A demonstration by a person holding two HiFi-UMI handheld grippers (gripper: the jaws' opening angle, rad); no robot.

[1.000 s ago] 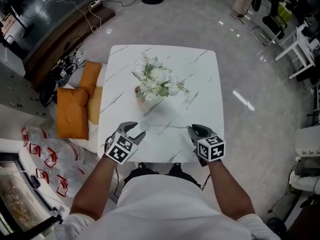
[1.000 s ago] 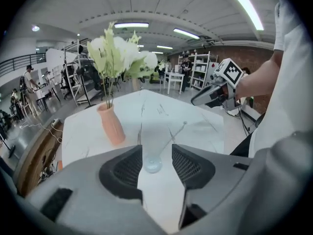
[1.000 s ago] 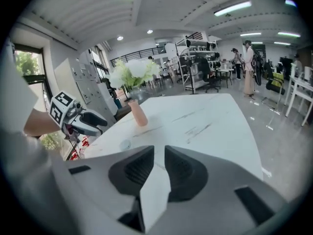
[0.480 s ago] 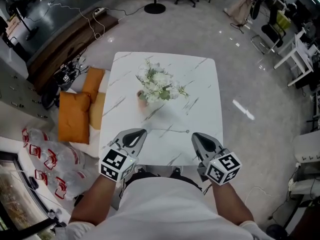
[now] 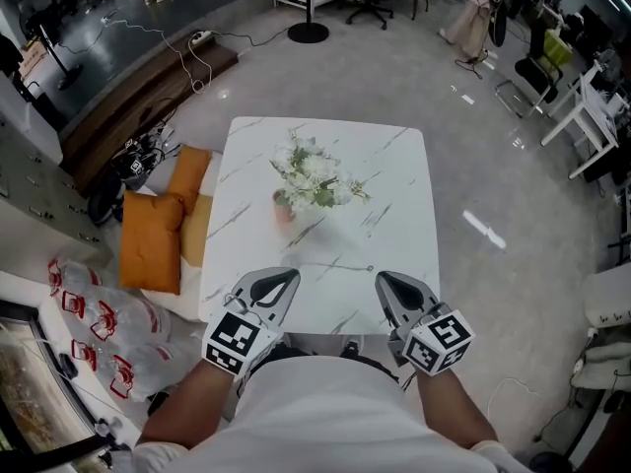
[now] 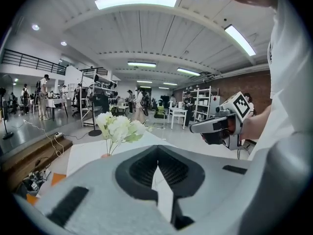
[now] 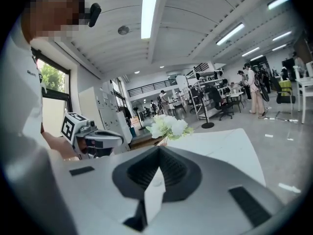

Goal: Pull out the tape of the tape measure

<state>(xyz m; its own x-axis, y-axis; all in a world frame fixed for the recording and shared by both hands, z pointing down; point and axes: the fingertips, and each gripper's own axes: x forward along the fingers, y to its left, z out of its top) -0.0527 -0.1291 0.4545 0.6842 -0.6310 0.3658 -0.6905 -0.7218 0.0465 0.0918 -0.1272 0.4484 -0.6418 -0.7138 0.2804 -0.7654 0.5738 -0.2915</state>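
Though spread wide a second ago, left tool [image 5: 290, 276] now closed, empty.

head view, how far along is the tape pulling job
Done: nothing that shows; no tape measure can be made out on the table, only the flowers. In hand: nothing; the left gripper and right gripper are both shut and empty above the near edge. Left: seemingly the whole pull.
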